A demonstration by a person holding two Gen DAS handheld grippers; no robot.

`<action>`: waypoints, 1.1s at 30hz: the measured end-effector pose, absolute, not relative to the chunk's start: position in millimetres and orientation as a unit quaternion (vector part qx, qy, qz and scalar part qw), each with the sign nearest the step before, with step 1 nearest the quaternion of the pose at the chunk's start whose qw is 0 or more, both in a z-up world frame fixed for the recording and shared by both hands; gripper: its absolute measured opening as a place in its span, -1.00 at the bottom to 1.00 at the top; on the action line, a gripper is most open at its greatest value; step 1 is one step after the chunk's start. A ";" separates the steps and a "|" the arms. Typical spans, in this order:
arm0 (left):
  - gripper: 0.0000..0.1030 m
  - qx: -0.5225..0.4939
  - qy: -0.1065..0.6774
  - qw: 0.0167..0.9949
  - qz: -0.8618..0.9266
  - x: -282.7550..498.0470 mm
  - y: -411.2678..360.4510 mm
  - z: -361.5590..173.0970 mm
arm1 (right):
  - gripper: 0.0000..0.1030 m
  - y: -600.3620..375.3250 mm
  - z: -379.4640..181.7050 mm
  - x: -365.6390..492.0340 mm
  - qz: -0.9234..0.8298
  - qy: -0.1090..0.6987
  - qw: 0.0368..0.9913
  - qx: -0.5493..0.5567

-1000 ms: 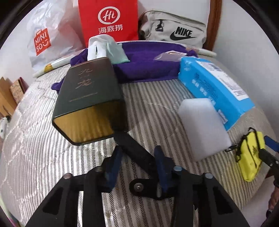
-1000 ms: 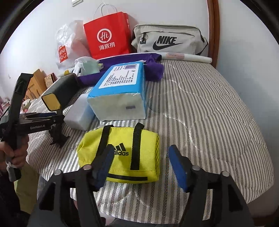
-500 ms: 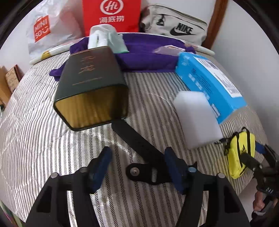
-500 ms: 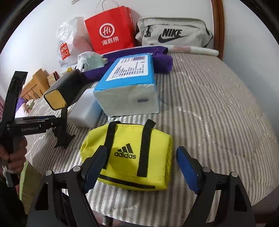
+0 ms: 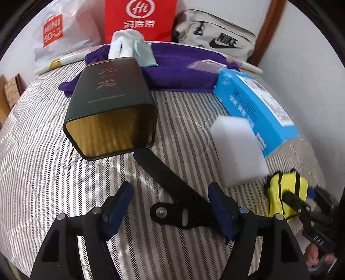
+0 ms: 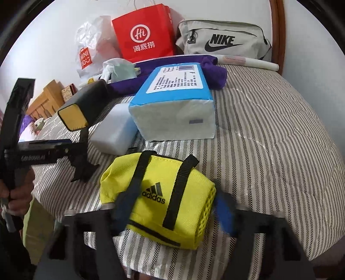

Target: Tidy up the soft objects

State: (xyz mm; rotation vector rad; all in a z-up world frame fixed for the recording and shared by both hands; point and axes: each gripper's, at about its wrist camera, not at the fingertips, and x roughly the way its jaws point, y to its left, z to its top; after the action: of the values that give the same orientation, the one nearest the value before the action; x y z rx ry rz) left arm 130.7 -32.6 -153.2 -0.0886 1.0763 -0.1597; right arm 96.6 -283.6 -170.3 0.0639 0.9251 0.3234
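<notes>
A yellow Adidas pouch (image 6: 155, 193) with black straps lies near the front edge of the striped bed (image 6: 269, 140). My right gripper (image 6: 175, 200) straddles it. Its jaws are closing, and the blue pads touch the pouch's two ends. In the left wrist view the same pouch (image 5: 280, 189) looks pinched. My left gripper (image 5: 170, 189) hangs over a black strap piece (image 5: 172, 183) that lies flat on the bed. Its jaws are opening, and the pads stand clear of the strap. A white foam block (image 5: 237, 150) rests beside a blue tissue pack (image 5: 254, 101).
A dark green tin (image 5: 110, 107) lies on its side behind the strap. Further back are a purple towel (image 5: 183, 71), a white and mint cloth (image 5: 129, 47), a red paper bag (image 5: 140, 19), a Miniso plastic bag (image 5: 56, 32) and a grey Nike bag (image 5: 215, 36). A person's hand (image 6: 17, 193) grips the left tool.
The left jaws were shut on the black strap and have spread apart, leaving it on the bed. The right gripper moved forward over the yellow pouch, widened, then closed in on it.
</notes>
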 end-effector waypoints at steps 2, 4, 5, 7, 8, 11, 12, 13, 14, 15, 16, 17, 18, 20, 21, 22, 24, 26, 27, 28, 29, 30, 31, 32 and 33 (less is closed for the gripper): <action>0.04 -0.020 0.512 0.857 -0.060 132.6 -42.2 -154.0 | -0.30 -285.7 -169.7 94.7 0.153 0.441 0.884 0.027; -0.11 0.012 0.508 0.860 -0.049 133.5 -55.7 -155.0 | -0.48 -289.3 -168.2 92.2 0.149 0.434 0.888 0.030; -0.17 0.029 0.504 0.862 -0.045 133.0 -62.1 -155.8 | -0.55 -291.8 -166.7 91.3 0.152 0.431 0.889 0.033; -0.27 0.045 0.498 0.865 -0.048 131.2 -67.6 -155.0 | -0.59 -295.2 -164.5 89.3 0.160 0.426 0.890 0.036; -0.32 0.040 0.500 0.864 -0.052 130.7 -66.2 -154.4 | -0.59 -296.6 -163.6 88.6 0.163 0.424 0.890 0.035; -0.37 0.034 0.507 0.860 -0.057 126.5 -55.0 -151.4 | -0.58 -300.8 -162.8 87.3 0.165 0.425 0.889 0.035; -0.37 0.033 0.508 0.859 -0.053 124.6 -51.1 -150.9 | -0.56 -303.3 -162.8 87.0 0.166 0.427 0.888 0.039; -0.33 0.035 0.510 0.858 -0.049 122.7 -46.5 -150.7 | -0.48 -304.7 -163.4 87.0 0.168 0.432 0.885 0.039; -0.33 0.034 0.511 0.857 -0.050 121.3 -43.5 -150.2 | -0.43 -305.3 -164.1 87.4 0.170 0.436 0.883 0.039; -0.33 0.032 0.513 0.856 -0.051 120.1 -40.3 -149.7 | -0.39 -307.0 -164.9 86.8 0.170 0.440 0.881 0.039; -0.27 0.024 0.517 0.854 -0.050 119.0 -36.5 -149.2 | -0.24 -308.4 -165.1 86.2 0.172 0.441 0.880 0.042; -0.09 0.018 0.520 0.853 -0.044 119.0 -34.0 -149.2 | -0.06 -309.5 -165.7 85.8 0.176 0.444 0.877 0.047; -0.01 0.012 0.523 0.851 -0.037 119.3 -31.6 -149.6 | 0.02 -310.2 -167.1 84.8 0.182 0.450 0.873 0.051; 0.15 0.008 0.522 0.852 -0.036 118.9 -32.1 -151.2 | 0.12 -308.8 -169.6 82.5 0.188 0.458 0.868 0.051; 0.15 0.014 0.520 0.853 -0.031 118.7 -35.3 -152.2 | 0.13 -307.0 -169.7 80.2 0.186 0.453 0.870 0.046; 0.14 0.026 0.514 0.857 -0.024 118.4 -40.4 -153.7 | 0.13 -304.4 -170.4 78.7 0.182 0.451 0.873 0.039; -0.27 0.027 0.500 0.865 -0.035 118.3 -45.2 -152.9 | 0.11 -299.1 -170.9 78.5 0.171 0.445 0.879 0.026; -0.59 0.037 0.493 0.867 -0.052 121.0 -51.7 -152.2 | -0.21 -294.9 -171.3 78.2 0.165 0.436 0.885 0.017; -0.60 0.044 0.490 0.869 -0.057 120.7 -53.3 -152.2 | -0.24 -292.9 -171.9 78.5 0.163 0.432 0.887 0.016; -0.60 0.044 0.489 0.869 -0.059 120.7 -53.2 -151.3 | -0.37 -292.6 -171.8 79.0 0.161 0.430 0.888 0.016; -0.60 0.041 0.490 0.869 -0.061 119.3 -51.2 -151.1 | -0.47 -293.0 -171.5 79.5 0.160 0.427 0.890 0.017; -0.60 0.035 0.492 0.867 -0.063 117.6 -48.5 -150.6 | -0.50 -294.3 -170.7 79.4 0.160 0.426 0.890 0.019; -0.58 0.034 0.493 0.867 -0.065 117.0 -47.6 -150.3 | -0.54 -296.4 -169.8 80.1 0.162 0.425 0.890 0.023; -0.56 0.035 0.493 0.867 -0.068 116.6 -47.6 -150.4 | -0.55 -298.3 -169.4 80.8 0.164 0.425 0.890 0.028; -0.53 0.035 0.493 0.867 -0.068 116.4 -48.0 -150.4 | -0.55 -300.3 -169.9 81.9 0.165 0.427 0.888 0.035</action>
State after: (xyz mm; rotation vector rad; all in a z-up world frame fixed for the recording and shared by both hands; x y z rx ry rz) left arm 116.4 -48.0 -150.4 0.0724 1.0322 -0.1414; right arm 81.9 -300.3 -169.9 0.0733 0.8876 0.3432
